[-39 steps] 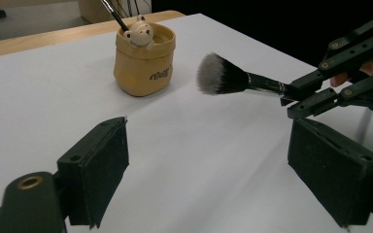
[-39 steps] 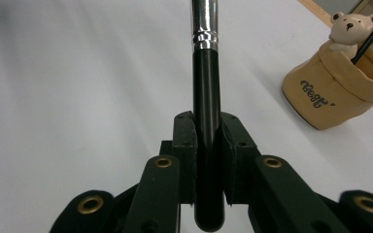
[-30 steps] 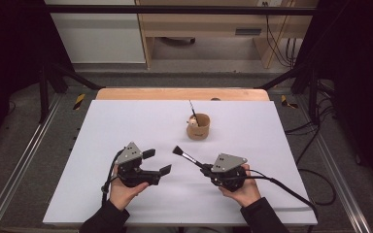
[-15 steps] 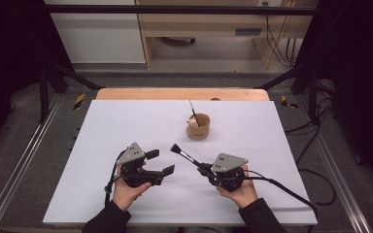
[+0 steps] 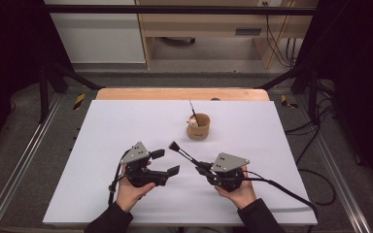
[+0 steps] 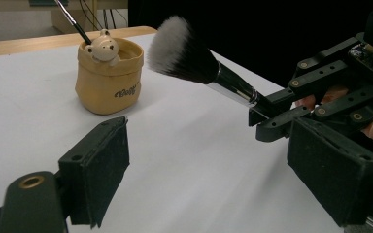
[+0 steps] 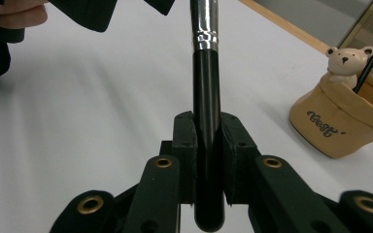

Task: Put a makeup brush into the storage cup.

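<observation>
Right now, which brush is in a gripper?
The big brush, clamped by its black handle in the right gripper. The thin brush stands in the cup.

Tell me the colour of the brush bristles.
Brush bristles: dark at the base, white at the tips; clearest in the left gripper view.

- High view: fixed above the near edge, facing forward and down over the whole table [image 5: 126, 121].
- Left gripper view: low, close, facing the cup [image 6: 108, 77] at 11 o'clock.
- Right gripper view: low, probably closest; the same cup [image 7: 340, 126] sits at 3 o'clock.
</observation>
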### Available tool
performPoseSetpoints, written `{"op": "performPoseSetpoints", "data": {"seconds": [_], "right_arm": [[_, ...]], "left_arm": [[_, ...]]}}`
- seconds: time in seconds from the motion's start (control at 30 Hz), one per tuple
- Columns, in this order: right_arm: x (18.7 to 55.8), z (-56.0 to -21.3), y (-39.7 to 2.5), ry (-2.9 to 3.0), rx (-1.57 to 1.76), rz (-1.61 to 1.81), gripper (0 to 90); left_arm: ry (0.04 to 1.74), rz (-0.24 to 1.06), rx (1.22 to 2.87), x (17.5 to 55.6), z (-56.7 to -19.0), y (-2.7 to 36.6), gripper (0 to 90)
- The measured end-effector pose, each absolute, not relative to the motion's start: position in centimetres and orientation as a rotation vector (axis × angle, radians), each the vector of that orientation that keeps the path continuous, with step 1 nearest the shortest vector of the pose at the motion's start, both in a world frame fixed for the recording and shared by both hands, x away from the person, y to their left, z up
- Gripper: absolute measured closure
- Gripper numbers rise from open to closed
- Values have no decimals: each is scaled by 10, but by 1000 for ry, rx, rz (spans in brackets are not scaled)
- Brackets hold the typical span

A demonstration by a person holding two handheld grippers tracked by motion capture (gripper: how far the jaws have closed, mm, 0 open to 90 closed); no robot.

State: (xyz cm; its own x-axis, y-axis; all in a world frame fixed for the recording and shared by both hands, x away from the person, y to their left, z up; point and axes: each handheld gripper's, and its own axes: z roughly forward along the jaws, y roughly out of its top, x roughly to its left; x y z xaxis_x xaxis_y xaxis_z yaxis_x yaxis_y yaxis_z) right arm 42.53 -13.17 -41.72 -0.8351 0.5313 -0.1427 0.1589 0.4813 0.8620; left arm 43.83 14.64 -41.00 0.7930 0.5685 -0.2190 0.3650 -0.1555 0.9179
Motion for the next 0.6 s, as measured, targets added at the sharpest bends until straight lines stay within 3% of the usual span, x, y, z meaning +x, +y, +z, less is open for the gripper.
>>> {"op": "performPoseSetpoints", "data": {"seconds": [0.6], "right_arm": [[422, -416, -124, 2325, 547, 1354, 790]], "left_arm": [[704, 178, 1746, 439, -409, 125, 191]]}}
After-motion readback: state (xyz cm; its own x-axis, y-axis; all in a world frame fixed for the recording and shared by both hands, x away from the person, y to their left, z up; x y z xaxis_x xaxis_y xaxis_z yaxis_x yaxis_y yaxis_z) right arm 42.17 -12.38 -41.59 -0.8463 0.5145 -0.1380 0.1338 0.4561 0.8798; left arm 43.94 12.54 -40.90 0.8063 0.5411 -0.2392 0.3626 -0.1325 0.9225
